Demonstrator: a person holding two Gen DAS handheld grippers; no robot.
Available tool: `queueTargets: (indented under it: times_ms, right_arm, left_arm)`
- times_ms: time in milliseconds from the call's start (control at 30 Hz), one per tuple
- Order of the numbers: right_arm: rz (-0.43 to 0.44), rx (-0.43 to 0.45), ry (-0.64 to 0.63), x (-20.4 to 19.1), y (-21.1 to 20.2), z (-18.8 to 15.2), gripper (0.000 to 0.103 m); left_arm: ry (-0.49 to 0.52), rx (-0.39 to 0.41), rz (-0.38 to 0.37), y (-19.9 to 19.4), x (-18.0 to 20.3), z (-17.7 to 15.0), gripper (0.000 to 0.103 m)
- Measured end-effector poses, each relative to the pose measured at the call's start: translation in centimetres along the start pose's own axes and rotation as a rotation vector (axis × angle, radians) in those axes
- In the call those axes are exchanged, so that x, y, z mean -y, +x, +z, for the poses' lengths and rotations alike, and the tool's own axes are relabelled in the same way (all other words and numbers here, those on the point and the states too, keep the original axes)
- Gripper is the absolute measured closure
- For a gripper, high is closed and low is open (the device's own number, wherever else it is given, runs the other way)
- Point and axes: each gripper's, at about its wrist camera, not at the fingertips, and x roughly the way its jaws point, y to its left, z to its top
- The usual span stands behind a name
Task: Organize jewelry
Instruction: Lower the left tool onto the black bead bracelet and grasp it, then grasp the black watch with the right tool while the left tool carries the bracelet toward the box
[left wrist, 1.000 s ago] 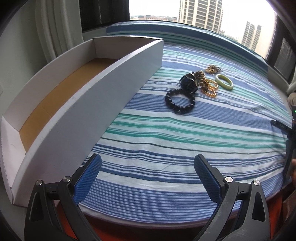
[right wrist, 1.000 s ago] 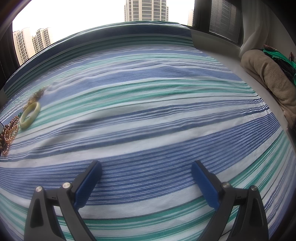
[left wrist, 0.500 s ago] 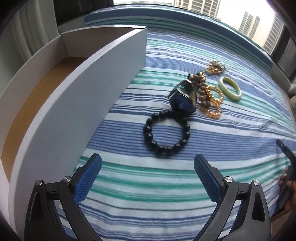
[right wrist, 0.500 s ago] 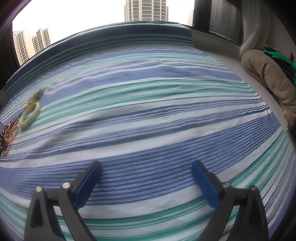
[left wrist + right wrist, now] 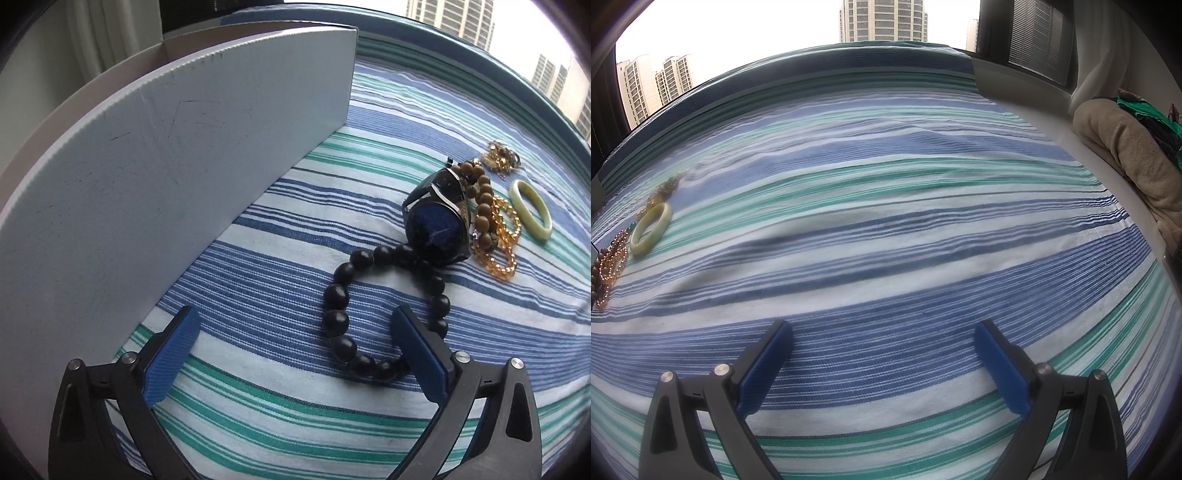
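Note:
In the left wrist view a black bead bracelet (image 5: 341,295) lies on the striped cloth (image 5: 280,266), with its near end just ahead of my right finger. My left gripper (image 5: 295,343) is open and empty, low over the cloth. Behind the bracelet lie a dark blue-faced watch (image 5: 437,225), a brown bead bracelet (image 5: 482,214), an amber bead chain (image 5: 502,236), a pale green bangle (image 5: 530,208) and a small gold piece (image 5: 500,158). The white box (image 5: 177,155) stands close on the left. My right gripper (image 5: 882,354) is open and empty over bare cloth; the green bangle (image 5: 650,229) and amber beads (image 5: 611,266) show far left.
A beige folded towel (image 5: 1130,162) lies on the sill at the right of the right wrist view. The window with tower blocks runs along the far edge of the striped cloth (image 5: 886,221). The box wall blocks the left side of the left wrist view.
My left gripper has moved forward and down towards the black bead bracelet, which now lies at its fingertips. The right gripper has not moved.

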Motion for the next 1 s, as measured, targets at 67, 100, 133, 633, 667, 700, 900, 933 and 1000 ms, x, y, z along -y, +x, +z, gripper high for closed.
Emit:
queueTargets:
  times_ms: [67,100,133,633,667,700,900,933,1000]
  right_arm:
    - [-0.001,0.0,0.0,0.0,0.0,0.0,0.001]
    - [0.0,0.0,0.0,-0.1,0.0,0.0,0.001]
    - [0.0,0.0,0.0,0.0,0.0,0.0,0.001]
    - [0.154,-0.038,-0.044,-1.9,-2.6,-0.3,0.023]
    - [0.222,-0.038,-0.058,-3.3,-3.6,-0.1,0.023]
    - [0.297,-0.042,-0.076,-4.9,-4.5,0.2,0.024]
    - [0.701,-0.143,-0.356,-21.4,-8.1,2.2,0.061]
    - [0.723,-0.149,-0.421,-24.5,-8.4,2.3,0.062]
    - [0.747,-0.154,-0.539,-30.2,-8.7,2.5,0.066]
  left_arm:
    - [0.011,-0.016,-0.002,-0.1,-0.1,0.1,0.001]
    - [0.012,-0.032,-0.009,-0.1,-0.1,0.2,0.001]
    - [0.02,-0.045,-0.015,-0.1,-0.2,0.2,0.002]
    - [0.019,-0.06,-0.338,-4.8,-3.5,-2.2,0.093]
    - [0.008,-0.059,-0.352,-5.3,-4.3,-2.5,0.093]
    - [-0.005,-0.057,-0.365,-5.7,-5.0,-2.9,0.093]
    - [-0.072,-0.04,-0.416,-7.9,-7.9,-3.8,0.093]
    - [-0.081,-0.035,-0.422,-8.4,-8.3,-4.0,0.093]
    - [-0.097,-0.03,-0.436,-9.1,-9.2,-4.3,0.093]
